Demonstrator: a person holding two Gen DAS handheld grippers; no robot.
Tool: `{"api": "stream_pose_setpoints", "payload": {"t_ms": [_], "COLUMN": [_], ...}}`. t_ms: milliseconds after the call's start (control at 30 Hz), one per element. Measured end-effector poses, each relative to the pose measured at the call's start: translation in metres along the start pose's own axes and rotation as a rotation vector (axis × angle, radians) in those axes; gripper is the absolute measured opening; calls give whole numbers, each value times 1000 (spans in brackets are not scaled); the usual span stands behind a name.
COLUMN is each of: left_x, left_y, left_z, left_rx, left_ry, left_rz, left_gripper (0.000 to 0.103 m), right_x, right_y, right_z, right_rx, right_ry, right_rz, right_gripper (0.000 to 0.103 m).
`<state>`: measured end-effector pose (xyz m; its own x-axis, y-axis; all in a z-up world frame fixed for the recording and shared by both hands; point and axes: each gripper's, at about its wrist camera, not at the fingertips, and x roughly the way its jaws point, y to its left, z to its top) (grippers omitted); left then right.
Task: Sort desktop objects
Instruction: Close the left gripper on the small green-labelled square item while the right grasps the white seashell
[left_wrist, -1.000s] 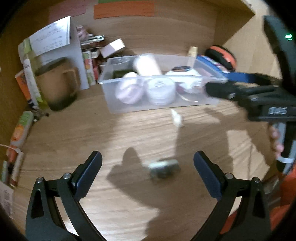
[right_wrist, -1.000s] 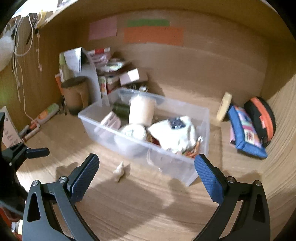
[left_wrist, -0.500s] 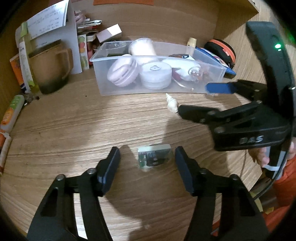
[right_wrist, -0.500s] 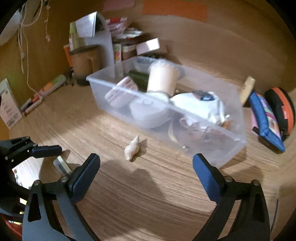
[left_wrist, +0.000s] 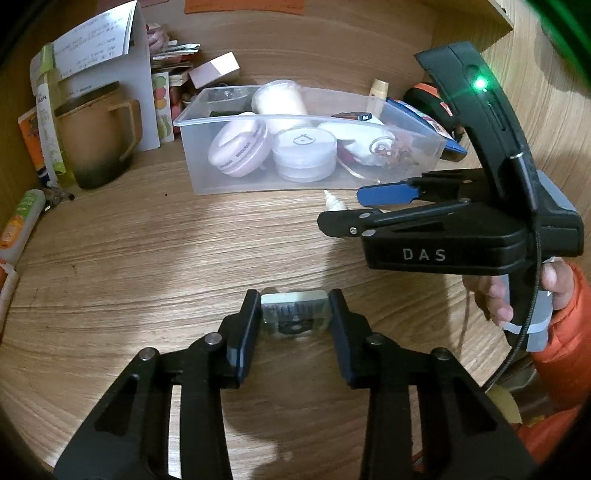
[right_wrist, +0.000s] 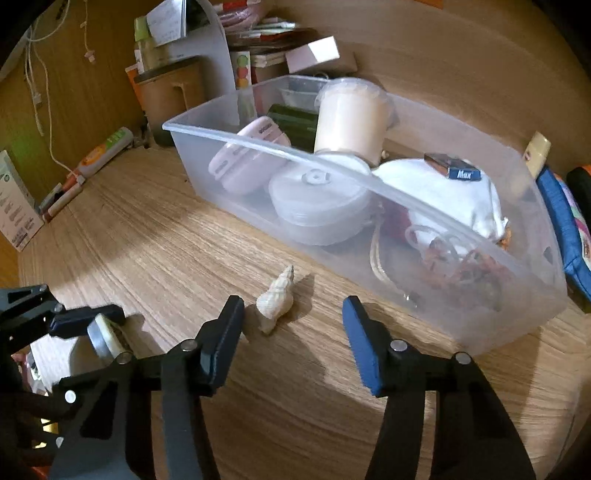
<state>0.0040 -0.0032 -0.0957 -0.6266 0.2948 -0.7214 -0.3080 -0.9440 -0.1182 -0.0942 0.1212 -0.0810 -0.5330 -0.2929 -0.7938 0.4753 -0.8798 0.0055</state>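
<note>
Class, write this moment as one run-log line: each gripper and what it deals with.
left gripper: shut on small box | right gripper: closing, seashell between fingers, not touched | bin: behind seashell

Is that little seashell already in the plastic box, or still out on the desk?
Still out. The seashell lies on the wooden desk in front of the box, between the right gripper's closing jaws, not yet pinched.
</note>
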Motion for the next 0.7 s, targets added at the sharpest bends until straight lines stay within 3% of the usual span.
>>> {"api": "stream_pose_setpoints", "payload": {"t_ms": [200, 367, 567, 700], "left_x": [-1, -6, -9, -11], "left_y": [0, 4, 6, 10], "left_z": [0, 2, 3, 4], "left_rx": [-8, -18, -26, -38], "left_ry": [-7, -19, -31, -40], "left_rz": [-6, -8, -3, -1], "left_gripper": [35, 33, 33, 33], "right_x": [10, 16, 25, 30], "right_y": [6, 8, 18, 22], "right_z": [4, 4, 5, 6], "right_rx": [-28, -27, -70, -82], "right_ry": [-4, -1, -4, -12], "right_rz": [-3, -1, -1, -20], "right_gripper": [39, 36, 20, 18]}}
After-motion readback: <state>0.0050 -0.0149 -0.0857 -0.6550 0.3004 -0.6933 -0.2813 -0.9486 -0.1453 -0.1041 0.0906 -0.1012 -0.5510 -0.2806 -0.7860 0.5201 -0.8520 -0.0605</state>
